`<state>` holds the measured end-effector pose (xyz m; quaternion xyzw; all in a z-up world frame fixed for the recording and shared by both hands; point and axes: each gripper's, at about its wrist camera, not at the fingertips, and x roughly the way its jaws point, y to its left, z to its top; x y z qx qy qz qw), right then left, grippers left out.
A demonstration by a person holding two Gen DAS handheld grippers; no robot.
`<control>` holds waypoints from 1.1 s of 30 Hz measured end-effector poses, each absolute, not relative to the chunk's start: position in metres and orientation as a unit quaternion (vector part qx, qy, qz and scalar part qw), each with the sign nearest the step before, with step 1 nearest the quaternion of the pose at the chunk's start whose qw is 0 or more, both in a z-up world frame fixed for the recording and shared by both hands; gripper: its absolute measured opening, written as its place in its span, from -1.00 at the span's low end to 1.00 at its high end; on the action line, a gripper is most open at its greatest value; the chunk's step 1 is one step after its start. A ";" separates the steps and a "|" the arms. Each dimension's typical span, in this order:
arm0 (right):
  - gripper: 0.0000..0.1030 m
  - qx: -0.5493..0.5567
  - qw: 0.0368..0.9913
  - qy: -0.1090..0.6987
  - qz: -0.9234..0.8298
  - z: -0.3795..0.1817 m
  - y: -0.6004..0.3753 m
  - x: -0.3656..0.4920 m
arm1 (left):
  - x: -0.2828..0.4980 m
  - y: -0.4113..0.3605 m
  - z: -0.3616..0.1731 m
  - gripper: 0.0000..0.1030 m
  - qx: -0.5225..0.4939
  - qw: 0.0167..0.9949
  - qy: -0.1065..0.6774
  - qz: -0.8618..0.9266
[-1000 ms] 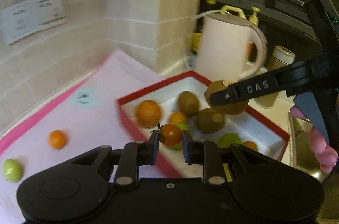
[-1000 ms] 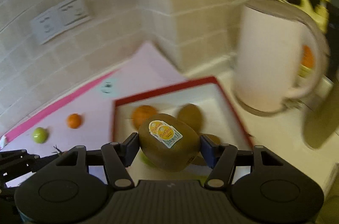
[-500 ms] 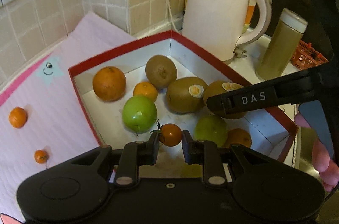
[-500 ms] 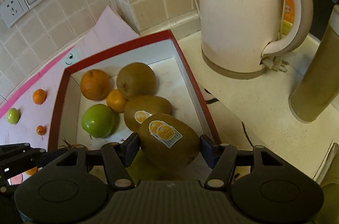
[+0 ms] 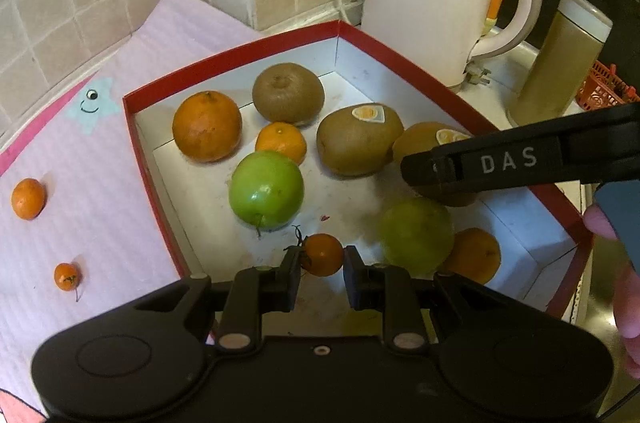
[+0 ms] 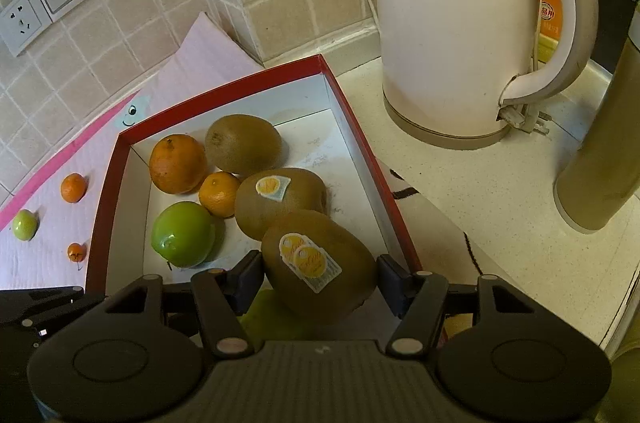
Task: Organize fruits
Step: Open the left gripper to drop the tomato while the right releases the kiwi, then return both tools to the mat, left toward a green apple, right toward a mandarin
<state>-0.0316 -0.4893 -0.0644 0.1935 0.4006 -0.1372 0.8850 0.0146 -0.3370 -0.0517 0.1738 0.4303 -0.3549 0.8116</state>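
Note:
A red-rimmed white box (image 5: pixel 224 63) (image 6: pixel 372 159) holds an orange (image 5: pixel 207 126), kiwis (image 5: pixel 288 93), a small tangerine (image 5: pixel 281 142) and green apples (image 5: pixel 266 189). My left gripper (image 5: pixel 320 263) is shut on a small orange tomato (image 5: pixel 323 254) just above the box floor near its front. My right gripper (image 6: pixel 316 279) is shut on a stickered kiwi (image 6: pixel 318 265) low inside the box, beside another stickered kiwi (image 6: pixel 280 201). The right gripper's finger (image 5: pixel 520 163) crosses the left wrist view.
A pink mat (image 5: pixel 80 163) left of the box carries a tangerine (image 5: pixel 28 198), a small tomato (image 5: pixel 67 276) and a green fruit (image 6: pixel 25 225). A white kettle (image 6: pixel 480 23) and a tan flask (image 6: pixel 600 159) stand on the counter to the right. Tiled wall behind.
Both grippers swung from the mat side to over the box and lowered into it, each still holding its fruit. The held kiwi now sits close against the other stickered kiwi.

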 end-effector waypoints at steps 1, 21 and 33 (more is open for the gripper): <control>0.23 0.194 0.885 0.401 -0.137 -0.064 -0.490 -0.031 | 0.014 -0.337 -0.051 -0.48 0.174 0.812 0.430 -0.353; 0.26 0.196 0.890 0.387 -0.143 -0.057 -0.490 -0.036 | 0.008 -0.332 -0.046 0.32 0.169 0.819 0.424 -0.348; 0.47 0.193 0.911 0.330 -0.154 -0.017 -0.486 -0.058 | -0.001 -0.277 -0.013 0.46 0.127 0.838 0.394 -0.356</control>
